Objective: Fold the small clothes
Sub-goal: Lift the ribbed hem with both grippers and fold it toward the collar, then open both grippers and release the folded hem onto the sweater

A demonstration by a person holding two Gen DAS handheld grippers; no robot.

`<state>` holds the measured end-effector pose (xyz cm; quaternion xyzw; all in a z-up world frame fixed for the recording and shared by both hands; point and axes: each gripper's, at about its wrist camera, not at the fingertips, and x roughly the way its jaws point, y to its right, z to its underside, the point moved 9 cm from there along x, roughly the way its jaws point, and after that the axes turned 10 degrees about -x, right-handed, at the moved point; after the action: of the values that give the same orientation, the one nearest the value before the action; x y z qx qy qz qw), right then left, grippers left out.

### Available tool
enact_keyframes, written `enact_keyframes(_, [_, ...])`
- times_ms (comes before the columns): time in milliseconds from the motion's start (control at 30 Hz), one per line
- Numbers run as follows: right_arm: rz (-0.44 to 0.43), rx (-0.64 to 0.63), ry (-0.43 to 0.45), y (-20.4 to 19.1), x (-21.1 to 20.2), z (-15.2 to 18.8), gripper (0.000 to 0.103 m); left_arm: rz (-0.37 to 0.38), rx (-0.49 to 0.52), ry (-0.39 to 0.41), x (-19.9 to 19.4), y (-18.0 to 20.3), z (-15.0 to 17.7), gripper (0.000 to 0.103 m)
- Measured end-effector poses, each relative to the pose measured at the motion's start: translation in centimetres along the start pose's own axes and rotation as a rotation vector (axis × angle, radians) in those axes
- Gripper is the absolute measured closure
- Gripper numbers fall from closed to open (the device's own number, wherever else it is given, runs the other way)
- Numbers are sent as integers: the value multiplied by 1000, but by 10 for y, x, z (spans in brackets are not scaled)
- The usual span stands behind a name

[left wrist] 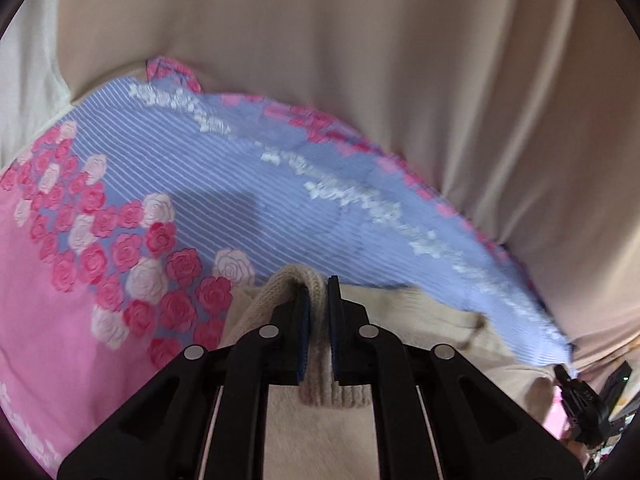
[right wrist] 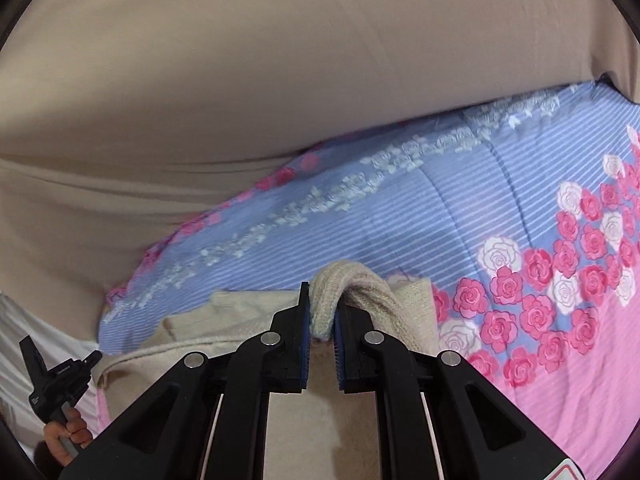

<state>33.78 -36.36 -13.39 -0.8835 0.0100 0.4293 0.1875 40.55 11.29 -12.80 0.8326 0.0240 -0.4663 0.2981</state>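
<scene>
Fold in progress, not complete. Left tongs [left wrist: 318,312] clamped on a ribbed knit edge of the beige knit garment [left wrist: 320,432], with the cloth looped over the inner finger and pinched between the blue pads. Right tongs [right wrist: 322,312] likewise clamped on a ribbed edge of the same beige knit garment [right wrist: 224,328], the knit band draped over the right-hand finger. Garment located low and close to both cameras, above or on the floral quilt [left wrist: 240,200], a blue-striped cover with pink and white roses spread on a bed; contact between garment body and quilt not determinable from these views. Beige curtain [left wrist: 400,60] hanging behind the quilt. Opposite tongs unit visible at the edge of each view, in the right wrist view with the holding hand [right wrist: 68,436] below it. Judged status: two edge points secured, garment held up and spread between both tongs, no finished crease visible. Judged remaining: carry the held edge over the garment body, lay it flat, release both grips, then complete any further folds. Number of folds already made: not determinable, since most of the garment lies hidden beneath the tongs.
</scene>
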Motion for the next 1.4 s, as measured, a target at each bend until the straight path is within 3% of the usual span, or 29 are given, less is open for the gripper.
enact_keyframes(133, [34,-5,-25,11,14,6,90,-39,-6,-80,46,-11,9,88])
enact_keyframes(167, [47,-5,-3,13,7,3,84,-24,-28,-76,46,-12,8,88])
enact_keyframes(200, [68,-4,28,17,0,0,66,-10,-44,-72,42,-12,7,81])
enact_keyframes(233, [93,-8,106,22,-17,-7,57,24,-68,-58,34,-11,5,73])
enact_keyframes(267, [100,-10,141,24,-26,-11,48,32,-74,-24,25,-12,1,52])
enact_keyframes(300, [98,-18,151,27,-33,-12,48,17,-65,25,17,-13,-4,39])
enact_keyframes(367, [86,-16,86,30,-33,-3,48,-45,1,90,3,-18,-9,38])
enact_keyframes(533, [98,-131,-69,26,-35,60,48,-62,39,3,-16,-39,26,32])
enact_keyframes(600, [119,-164,-128,27,-32,89,49,-97,17,-39,-16,-58,48,33])
enact_keyframes(633, [108,-170,-151,27,-30,102,54,-100,-9,-68,-16,-71,63,33])
enact_keyframes(667, [93,-165,-158,26,-30,110,78,-91,-30,-102,-16,-83,78,44])
enact_keyframes(700, [84,-150,-142,25,-34,109,85,-78,-39,-125,-15,-87,87,64])
enact_keyframes(767, [70,-134,-100,21,-47,99,90,-18,-80,-167,-16,-92,102,86])
enact_keyframes(800, [62,-128,-58,17,-61,90,90,-1,-101,-157,-22,-92,101,90])
enact_keyframes(867, [61,-141,-27,16,-74,86,90,-1,-100,-123,-39,-90,95,91])
enact_keyframes(1000, [118,-185,-182,42,-34,122,84,-51,-114,-175,-24,-104,107,90])
enact_keyframes(1033, [99,-159,-173,44,-35,122,83,-44,-116,-184,-18,-104,108,88])
enact_keyframes(1133, [133,-96,-94,44,-65,113,66,-20,-158,-165,-37,-102,103,75])
enact_keyframes(1200, [132,-100,-73,45,-77,116,45,-53,-189,-140,-56,-110,103,25])
enact_keyframes(1267, [98,-92,-126,48,-72,133,42,-53,-217,-97,-73,-120,109,21])
enact_keyframes(1367, [30,3,-198,52,-49,150,40,-45,-252,-184,-59,-123,137,21])
enact_keyframes(1400, [17,32,-199,53,-43,153,48,-39,-262,-198,-53,-121,142,24])
